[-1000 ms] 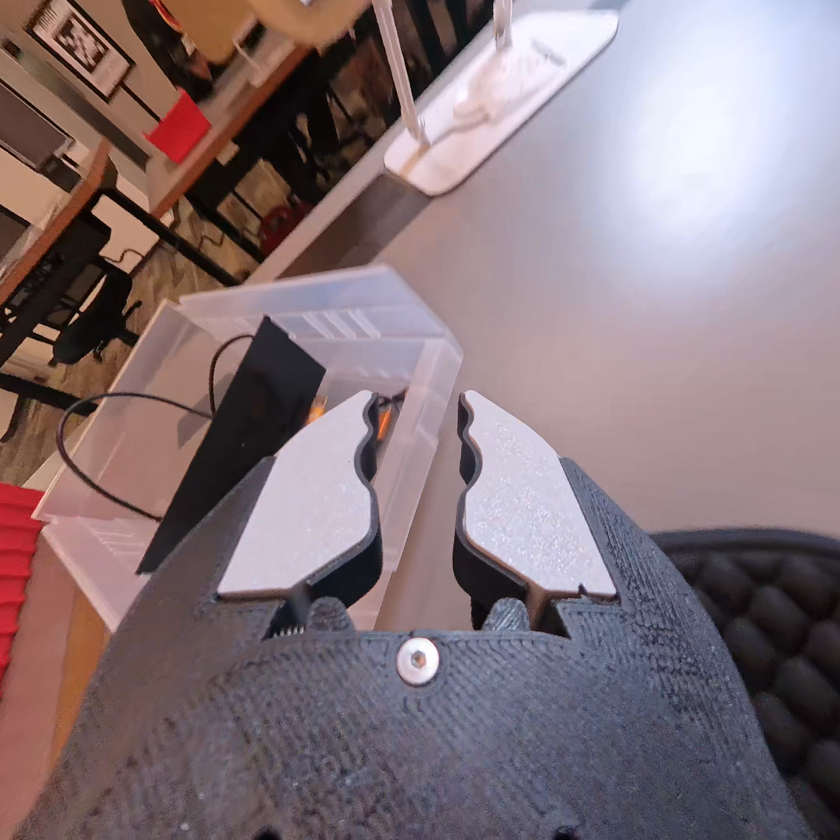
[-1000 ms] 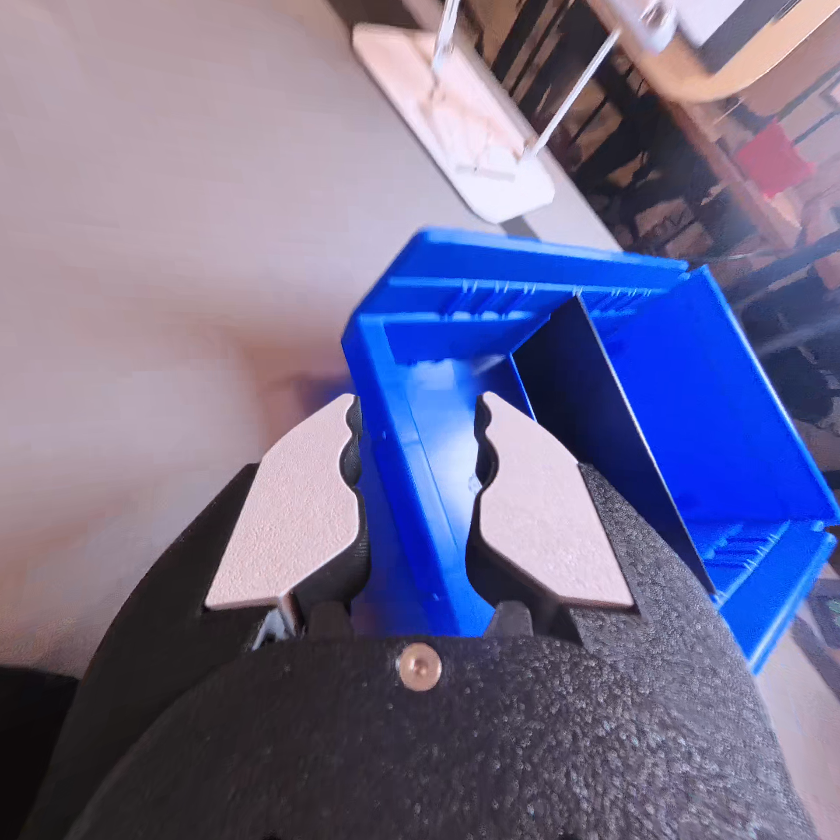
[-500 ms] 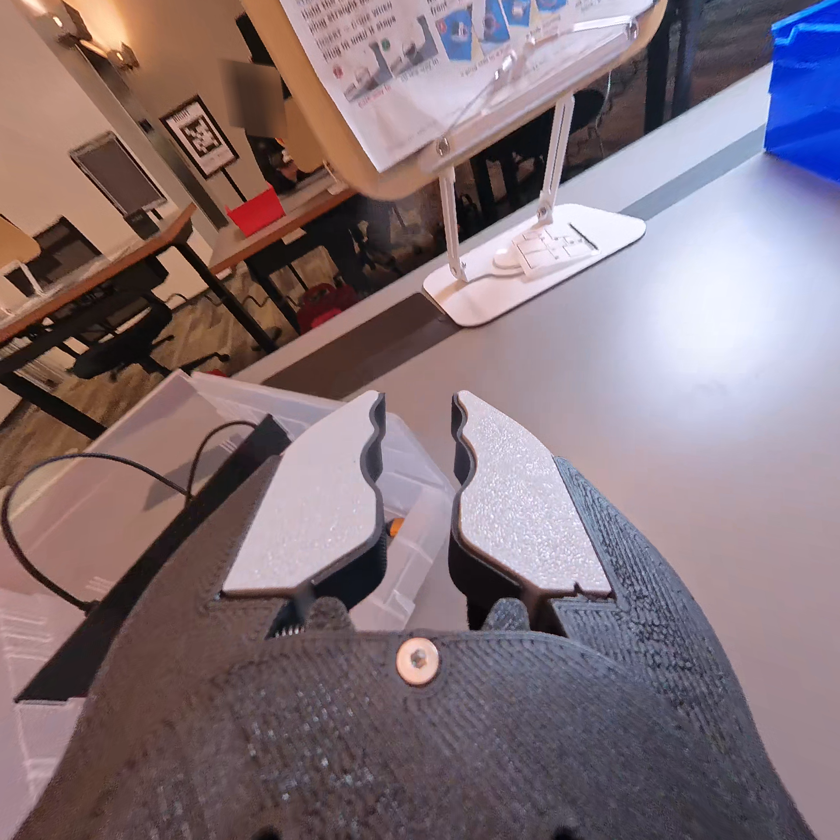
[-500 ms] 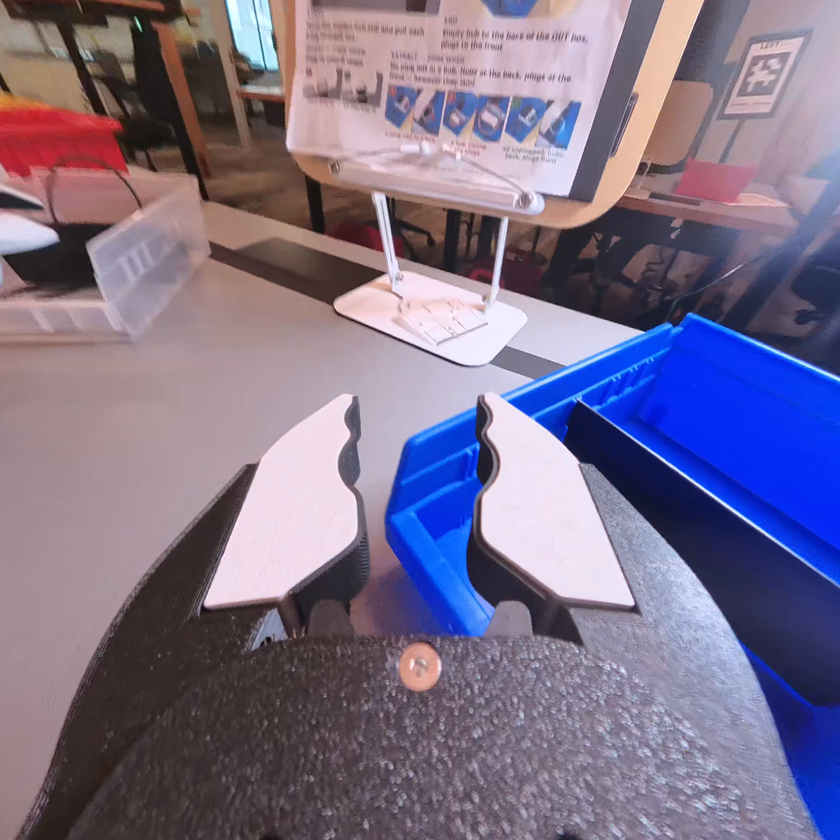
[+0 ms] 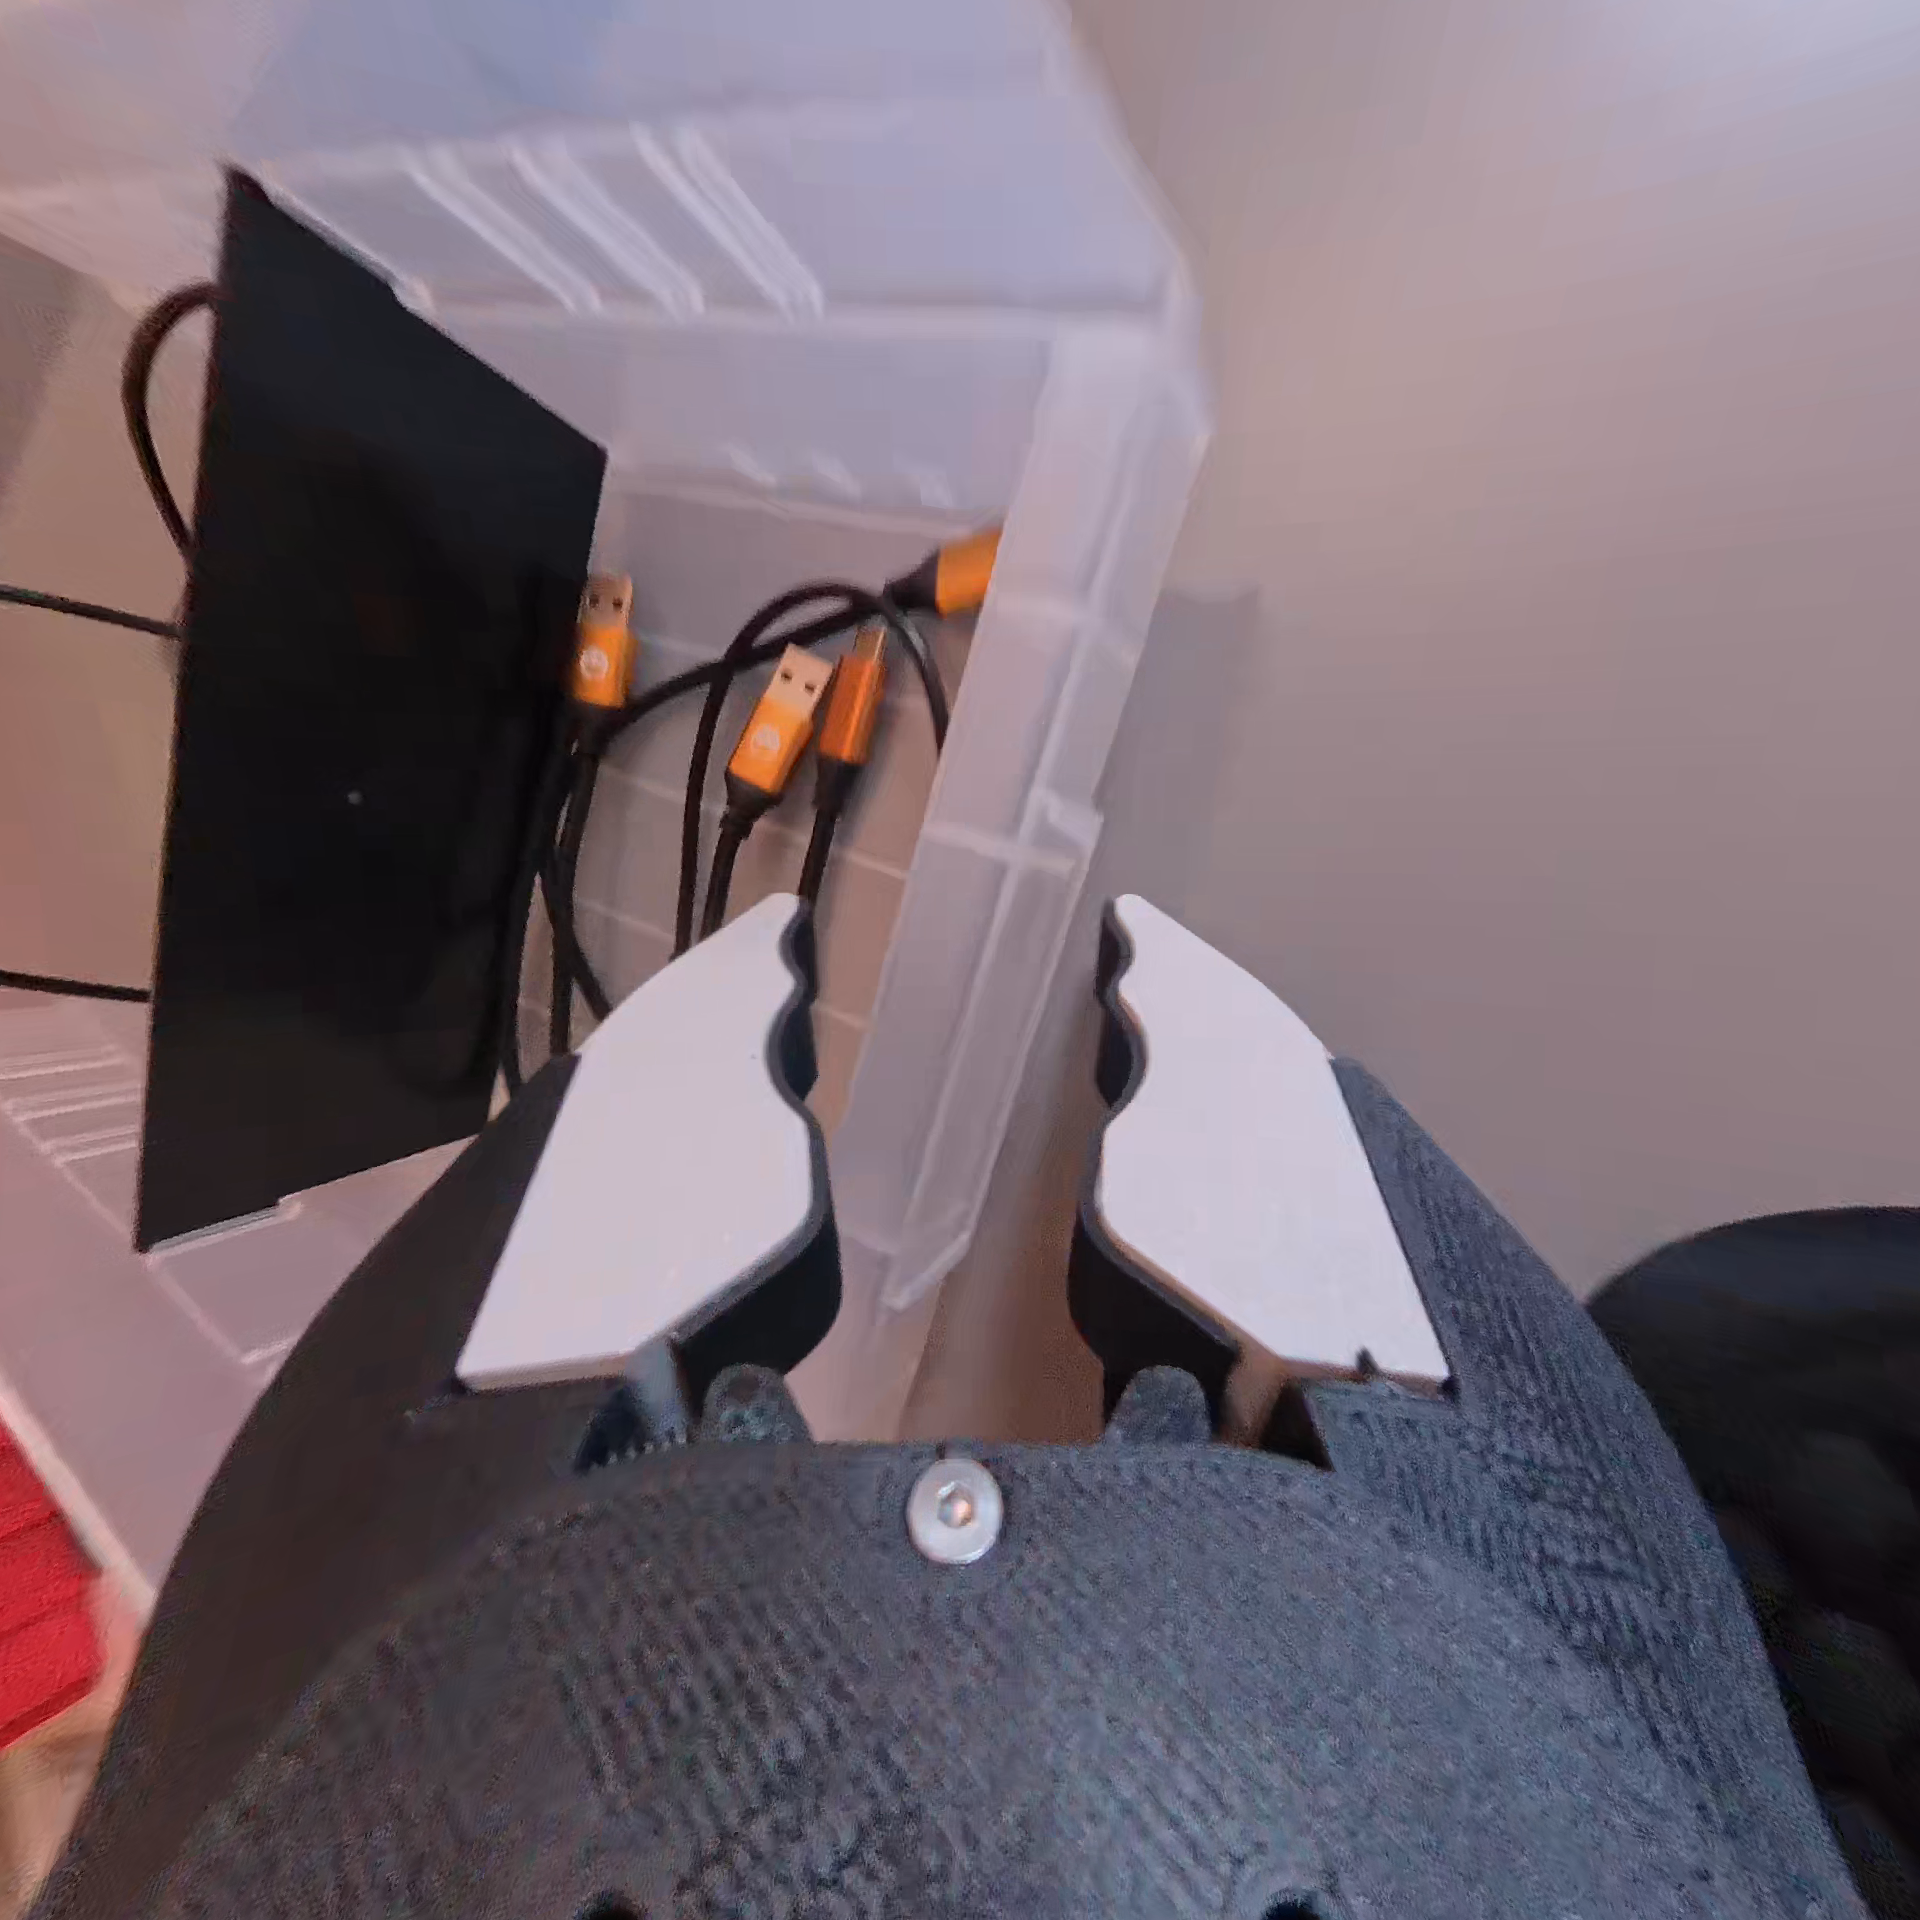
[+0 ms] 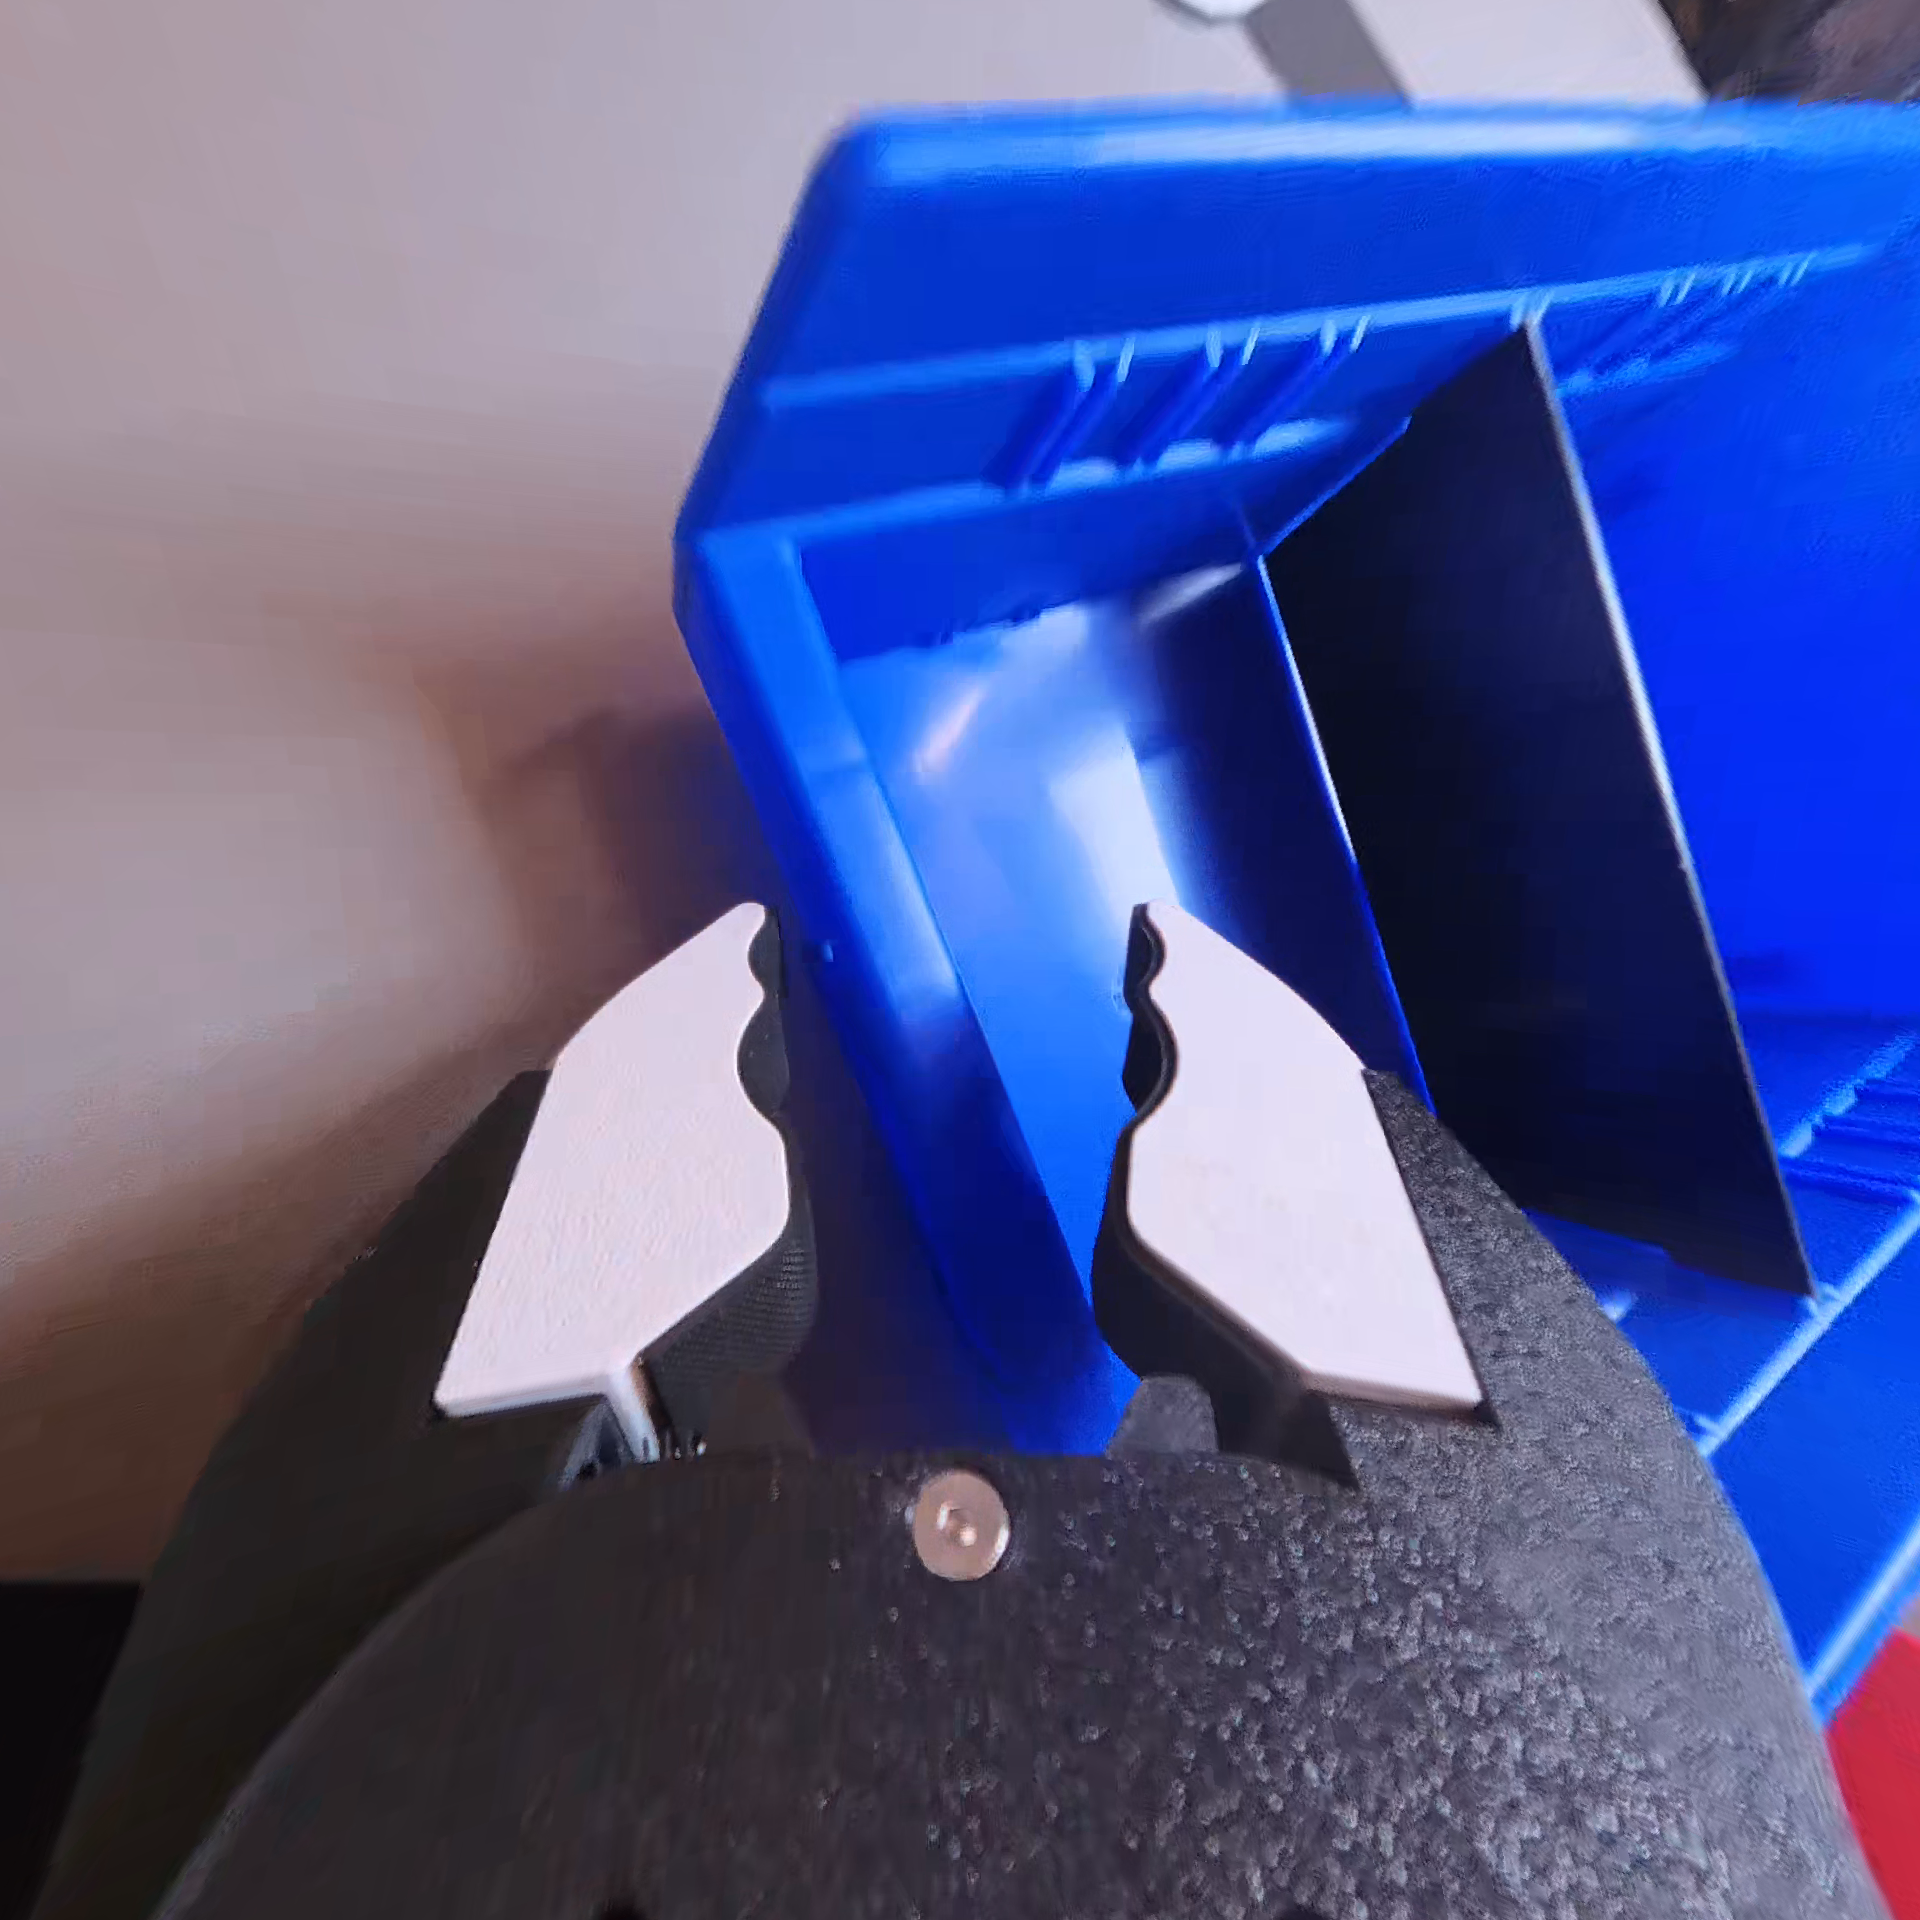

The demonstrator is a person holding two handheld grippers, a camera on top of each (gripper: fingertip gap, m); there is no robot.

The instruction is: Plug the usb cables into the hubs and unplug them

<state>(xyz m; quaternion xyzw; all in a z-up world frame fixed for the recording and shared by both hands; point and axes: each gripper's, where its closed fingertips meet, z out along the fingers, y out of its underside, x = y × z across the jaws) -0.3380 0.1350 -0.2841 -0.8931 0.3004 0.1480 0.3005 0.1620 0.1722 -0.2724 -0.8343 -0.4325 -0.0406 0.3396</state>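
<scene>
In the left wrist view several USB cables with orange plugs [image 5: 774, 732] and black braided cords lie in the near compartment of a clear plastic bin [image 5: 1049, 644]. A black divider [image 5: 343, 727] stands in the bin to their left. My left gripper [image 5: 951, 925] is open and empty, its jaws either side of the bin's right wall. In the right wrist view my right gripper [image 6: 951, 930] is open and empty, its jaws either side of the left wall of a blue bin [image 6: 1039, 208]. That bin's near compartment shows nothing in it. No hub shows in either view.
A dark divider [image 6: 1507, 862] stands in the blue bin. The grey table top [image 5: 1558, 520] lies right of the clear bin, and also shows left of the blue bin [image 6: 312, 520]. Something red [image 5: 42, 1621] sits at the clear bin's left. My hands' fingertips stand some 50 cm from each other.
Both grippers tilted up to look across the room half a second ago, then dropped back down over their bins. Both jaws stand wider apart now.
</scene>
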